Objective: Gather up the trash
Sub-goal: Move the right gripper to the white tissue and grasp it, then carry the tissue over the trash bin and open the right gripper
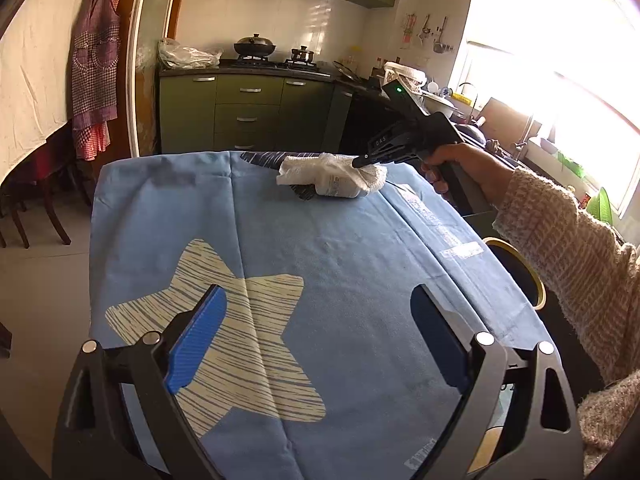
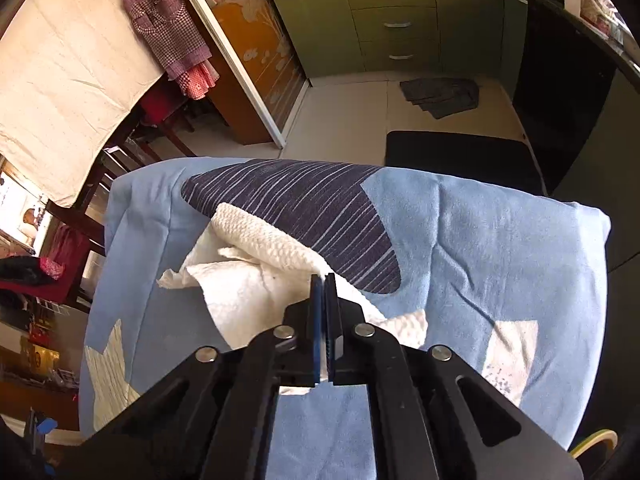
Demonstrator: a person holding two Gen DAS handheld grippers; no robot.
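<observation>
A: How many pieces of trash do you count?

B: One crumpled paper towel (image 2: 256,280), white, lying on the blue cloth (image 1: 340,260) that covers the counter. In the left wrist view a bit of something printed and rounded shows under the towel; I cannot tell what it is.

A: Where is the towel relative to the right gripper (image 2: 325,280)?

B: Right at its tip, spreading out to the left of it and a little to the right. The gripper points steeply down at it.

A: And its jaws?

B: Pressed together, the blue pads face to face with barely a slit between them. The tips sit on the towel's edge, but I cannot tell whether any paper is actually caught between them.

A: Who is holding it?

B: One hand (image 1: 468,168) in a knitted sleeve (image 1: 568,248), wrapped around the handle.

A: The left gripper (image 1: 318,300)?

B: Spread wide, nothing between its two blue pads. The towel lies well ahead of it, at the far end of the counter.

A: Anything else on the cloth?

B: Only its prints: a pale star (image 1: 240,320) under the left gripper, and a dark striped patch (image 2: 296,208) just beyond the right gripper.
</observation>
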